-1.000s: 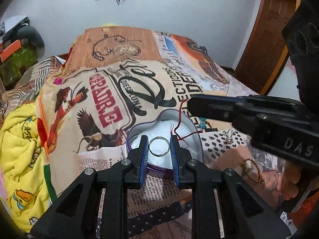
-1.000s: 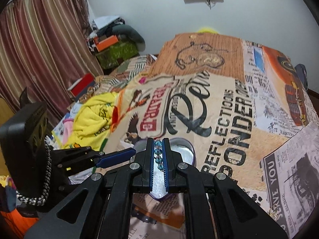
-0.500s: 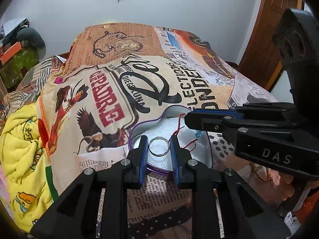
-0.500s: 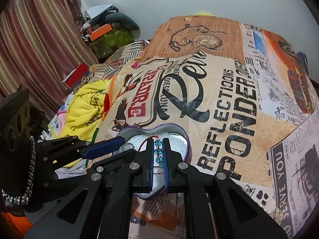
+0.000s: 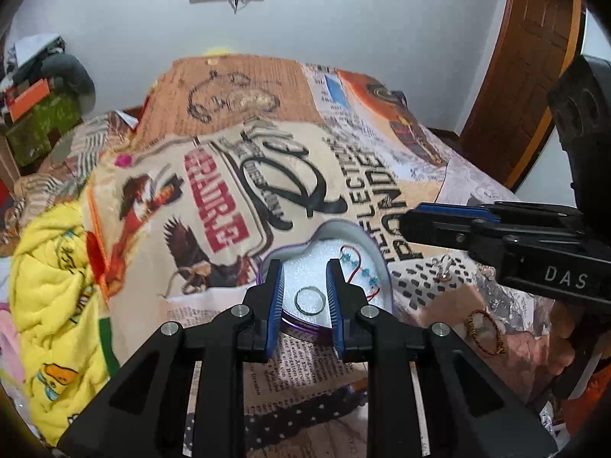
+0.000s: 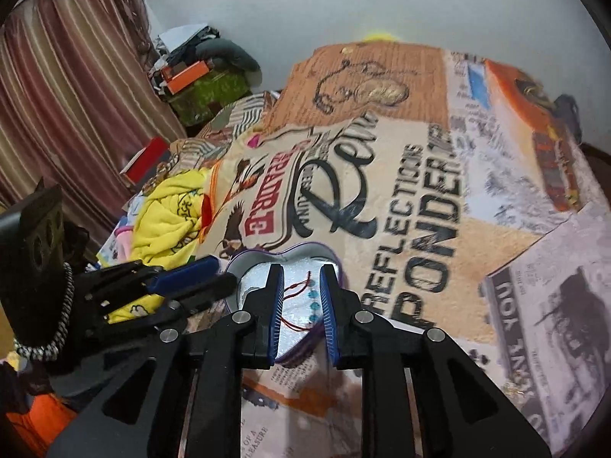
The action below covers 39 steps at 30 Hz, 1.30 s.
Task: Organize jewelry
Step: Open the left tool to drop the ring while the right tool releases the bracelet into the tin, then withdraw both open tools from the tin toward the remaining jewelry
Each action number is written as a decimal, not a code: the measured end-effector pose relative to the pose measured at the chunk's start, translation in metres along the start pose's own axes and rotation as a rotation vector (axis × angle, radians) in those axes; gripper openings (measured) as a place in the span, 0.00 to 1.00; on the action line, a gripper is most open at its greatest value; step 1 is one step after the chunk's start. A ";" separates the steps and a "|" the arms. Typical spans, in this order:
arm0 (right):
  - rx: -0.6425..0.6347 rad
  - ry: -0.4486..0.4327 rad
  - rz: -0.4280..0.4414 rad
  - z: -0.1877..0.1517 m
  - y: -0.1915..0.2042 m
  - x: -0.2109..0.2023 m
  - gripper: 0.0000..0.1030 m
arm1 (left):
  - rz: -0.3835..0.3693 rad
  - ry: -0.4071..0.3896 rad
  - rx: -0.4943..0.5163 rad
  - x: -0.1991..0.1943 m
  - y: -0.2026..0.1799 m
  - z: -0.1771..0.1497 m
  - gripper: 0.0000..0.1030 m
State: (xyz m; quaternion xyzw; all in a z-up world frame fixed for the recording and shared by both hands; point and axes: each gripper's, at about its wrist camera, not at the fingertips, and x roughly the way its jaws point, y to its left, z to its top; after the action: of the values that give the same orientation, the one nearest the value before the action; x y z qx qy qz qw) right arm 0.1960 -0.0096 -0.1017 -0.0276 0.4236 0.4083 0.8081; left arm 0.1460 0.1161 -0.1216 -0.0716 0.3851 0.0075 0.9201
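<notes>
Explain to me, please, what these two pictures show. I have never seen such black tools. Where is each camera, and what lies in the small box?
No robot is here: a person holds one two-finger tool in each hand, and a camera on each looks forward along its fingers. One picture is from the left tool, the other from the right tool. Each view also shows the other tool from the side. Both are open and hold nothing. Under them, on a printed blanket over a bed, stands a heart-shaped tin. Inside lie a silver ring and a red thread bracelet with blue beads. More jewelry, such as a brown bracelet, lies outside the tin.
</notes>
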 end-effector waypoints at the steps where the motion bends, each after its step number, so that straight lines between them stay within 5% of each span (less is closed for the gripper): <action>1: -0.008 -0.013 -0.017 0.000 0.001 -0.007 0.17 | 0.007 -0.018 0.008 -0.007 -0.002 0.001 0.21; 14: -0.037 -0.128 -0.175 -0.016 0.003 -0.069 0.18 | 0.055 -0.174 0.023 -0.072 -0.035 0.011 0.28; 18: -0.035 -0.157 -0.216 -0.028 -0.001 -0.088 0.34 | 0.034 -0.167 0.023 -0.075 -0.047 0.011 0.28; 21: -0.033 -0.186 -0.259 -0.038 -0.006 -0.101 0.43 | 0.012 -0.150 0.035 -0.073 -0.060 0.008 0.32; 39: 0.138 -0.123 -0.401 -0.102 -0.084 -0.139 0.43 | -0.131 0.128 0.148 0.019 -0.142 -0.029 0.35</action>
State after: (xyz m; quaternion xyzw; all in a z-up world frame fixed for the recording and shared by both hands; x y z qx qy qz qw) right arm 0.1429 -0.1934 -0.0937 -0.0309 0.3866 0.2105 0.8974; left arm 0.1489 -0.0295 -0.1376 -0.0288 0.4370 -0.0858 0.8949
